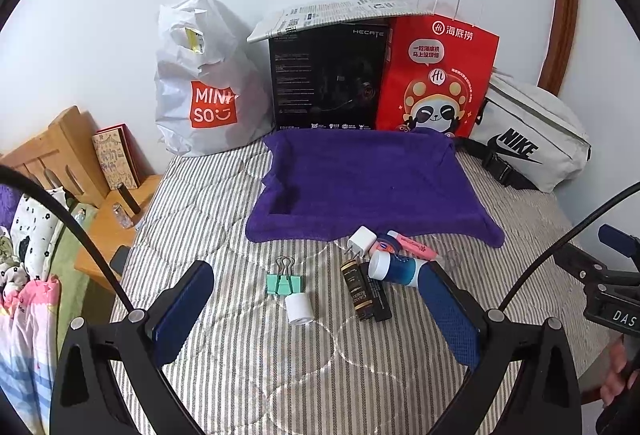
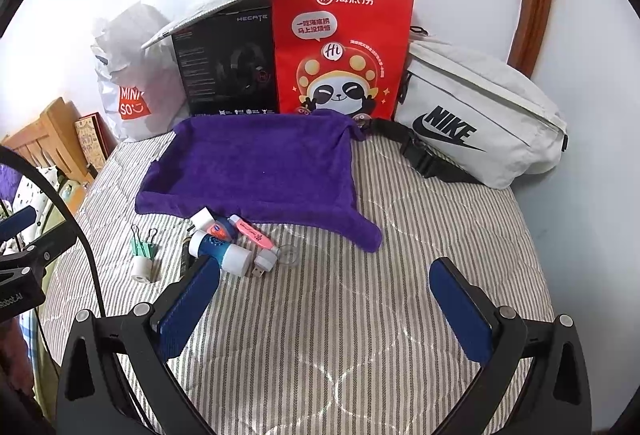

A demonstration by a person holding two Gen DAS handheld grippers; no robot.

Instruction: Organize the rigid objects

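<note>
A purple cloth tray (image 1: pixel 372 187) (image 2: pixel 256 171) lies on the striped bed. In front of it lies a cluster of small items: a green binder clip (image 1: pixel 283 281) (image 2: pixel 143 245), a white paper roll (image 1: pixel 299 308) (image 2: pixel 142 269), a white charger (image 1: pixel 362 239), a blue-and-white tube (image 1: pixel 394 269) (image 2: pixel 222 249), a pink highlighter (image 1: pixel 414 245) (image 2: pixel 252 231), a dark small bottle (image 1: pixel 357 291), and a USB stick (image 2: pixel 264 265). My left gripper (image 1: pixel 320 311) is open and empty above the clip and roll. My right gripper (image 2: pixel 326 299) is open and empty, right of the cluster.
Behind the tray stand a white Miniso bag (image 1: pixel 200 95), a black Hecate box (image 1: pixel 328 79) and a red paper bag (image 1: pixel 436 75). A white Nike waist bag (image 2: pixel 476 115) lies at the back right. A wooden nightstand (image 1: pixel 108 231) is left of the bed.
</note>
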